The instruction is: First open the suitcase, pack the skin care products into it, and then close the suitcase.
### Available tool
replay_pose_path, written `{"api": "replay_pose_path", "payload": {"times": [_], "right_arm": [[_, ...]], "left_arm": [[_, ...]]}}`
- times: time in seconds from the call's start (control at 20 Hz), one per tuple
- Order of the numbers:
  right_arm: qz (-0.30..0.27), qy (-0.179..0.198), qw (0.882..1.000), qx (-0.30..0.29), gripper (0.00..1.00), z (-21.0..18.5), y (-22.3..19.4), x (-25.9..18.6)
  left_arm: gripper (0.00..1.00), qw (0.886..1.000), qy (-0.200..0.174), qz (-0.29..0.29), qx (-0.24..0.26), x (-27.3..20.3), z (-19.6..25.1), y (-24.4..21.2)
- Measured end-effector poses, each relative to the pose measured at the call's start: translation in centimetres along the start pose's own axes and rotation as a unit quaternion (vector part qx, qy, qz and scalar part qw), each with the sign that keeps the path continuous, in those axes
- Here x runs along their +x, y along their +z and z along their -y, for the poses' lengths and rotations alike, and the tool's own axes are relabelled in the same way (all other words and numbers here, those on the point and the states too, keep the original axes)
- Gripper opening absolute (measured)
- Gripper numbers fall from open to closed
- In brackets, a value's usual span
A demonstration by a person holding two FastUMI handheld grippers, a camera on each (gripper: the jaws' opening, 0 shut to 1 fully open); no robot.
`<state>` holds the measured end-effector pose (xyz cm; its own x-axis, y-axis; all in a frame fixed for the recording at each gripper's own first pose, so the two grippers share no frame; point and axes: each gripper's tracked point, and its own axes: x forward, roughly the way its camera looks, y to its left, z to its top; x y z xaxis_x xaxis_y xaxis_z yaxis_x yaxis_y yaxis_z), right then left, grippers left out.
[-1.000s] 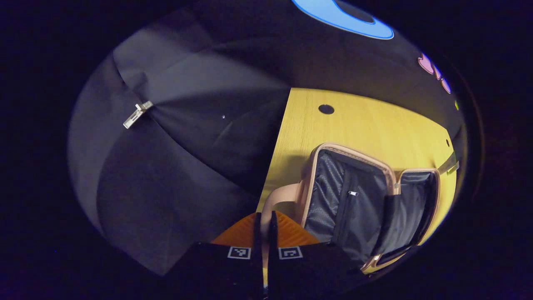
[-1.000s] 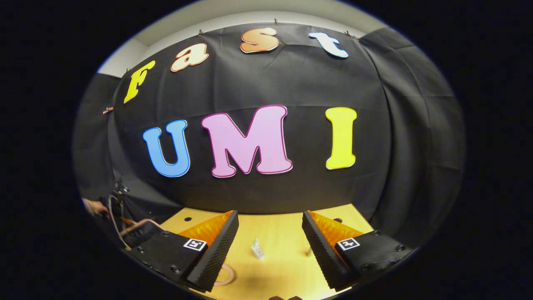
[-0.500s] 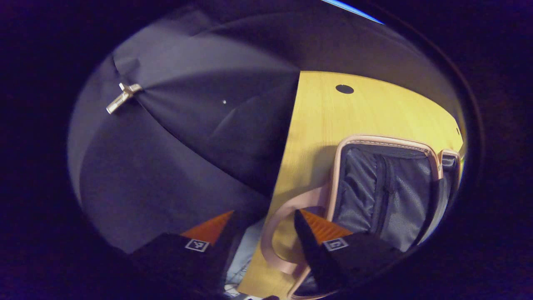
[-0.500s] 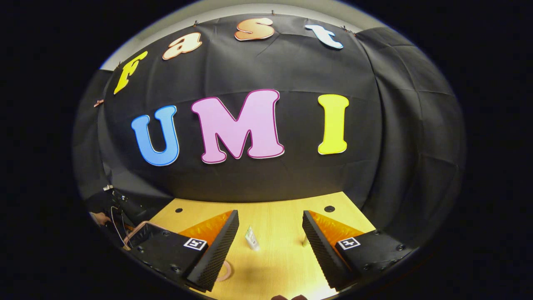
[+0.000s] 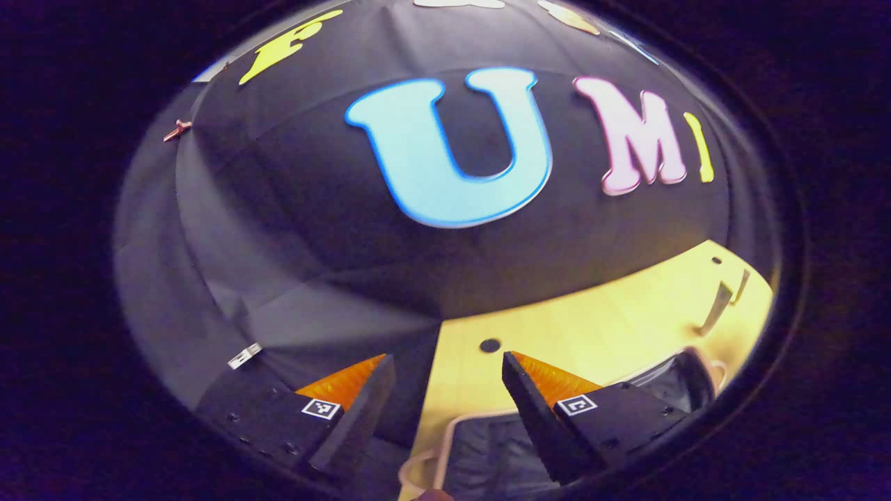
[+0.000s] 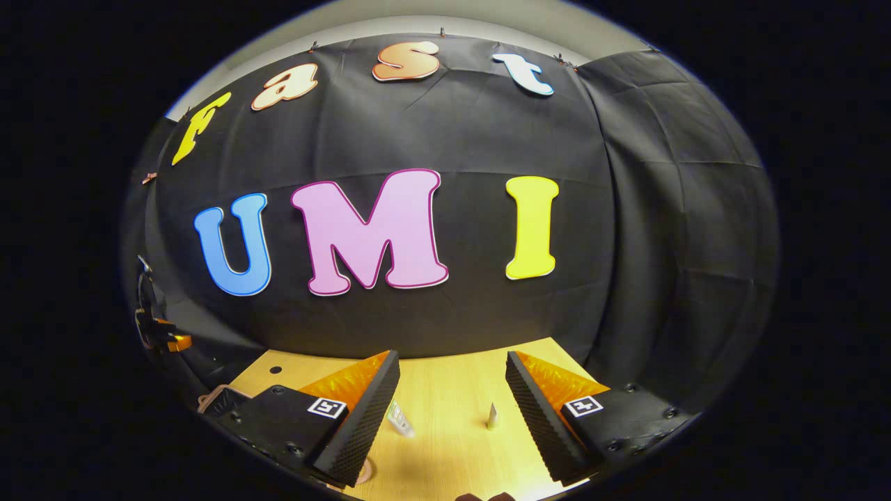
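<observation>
The suitcase [image 5: 487, 445], with pale pink trim and dark lining, lies open on the yellow table [image 5: 592, 327], just below my left gripper [image 5: 447, 362]. That gripper is open, holds nothing, and points toward the back wall. Two slim skin care items [image 5: 713, 309] stand far right on the table. My right gripper [image 6: 452, 356] is open above the table. A small tube [image 6: 400, 419] and a small upright item [image 6: 492, 415] lie ahead between its fingers. A corner of the suitcase [image 6: 216, 400] shows at lower left, with the left gripper [image 6: 161, 339] above it.
The black cloth wall closes the back and both sides of the table. A round hole [image 5: 489, 344] sits in the tabletop near the left edge. A pinkish round object [image 6: 363, 473] lies partly hidden behind the right gripper's left finger.
My left gripper went from shut by the suitcase's pink handle to open, then swung up from the suitcase to face the back wall. The right gripper stayed open and shifted slightly.
</observation>
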<state>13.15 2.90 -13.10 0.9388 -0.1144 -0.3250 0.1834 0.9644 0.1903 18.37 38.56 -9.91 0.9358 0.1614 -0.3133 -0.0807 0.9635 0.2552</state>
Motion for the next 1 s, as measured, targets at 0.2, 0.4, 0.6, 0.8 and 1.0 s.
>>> {"api": "replay_pose_path", "payload": {"times": [0.2, 0.4, 0.6, 0.8, 1.0], "right_arm": [[0.012, -0.001, 1.0, -0.015, 0.97, 1.1, 0.2, 0.3], [-0.023, 0.035, 0.999, -0.011, 0.97, 0.9, -2.5, 0.9], [-0.074, 0.055, 0.996, -0.015, 0.97, 2.5, -6.6, 0.9], [-0.122, 0.083, 0.987, -0.059, 0.97, 4.6, -11.7, 0.9], [-0.168, 0.104, 0.977, -0.076, 0.97, 5.8, -16.0, 1.6]], "left_arm": [[0.97, 0.989, -0.134, 0.049, -0.035, 0.3, 16.1, 7.4], [0.97, 0.969, -0.243, -0.006, -0.043, 0.6, 31.0, 6.1], [0.98, 0.957, -0.278, -0.076, -0.018, 2.0, 38.8, 3.9], [0.99, 0.947, -0.278, -0.157, -0.021, 4.0, 41.6, 1.5], [0.98, 0.941, -0.271, -0.2, 0.001, 5.7, 42.5, -1.3]]}}
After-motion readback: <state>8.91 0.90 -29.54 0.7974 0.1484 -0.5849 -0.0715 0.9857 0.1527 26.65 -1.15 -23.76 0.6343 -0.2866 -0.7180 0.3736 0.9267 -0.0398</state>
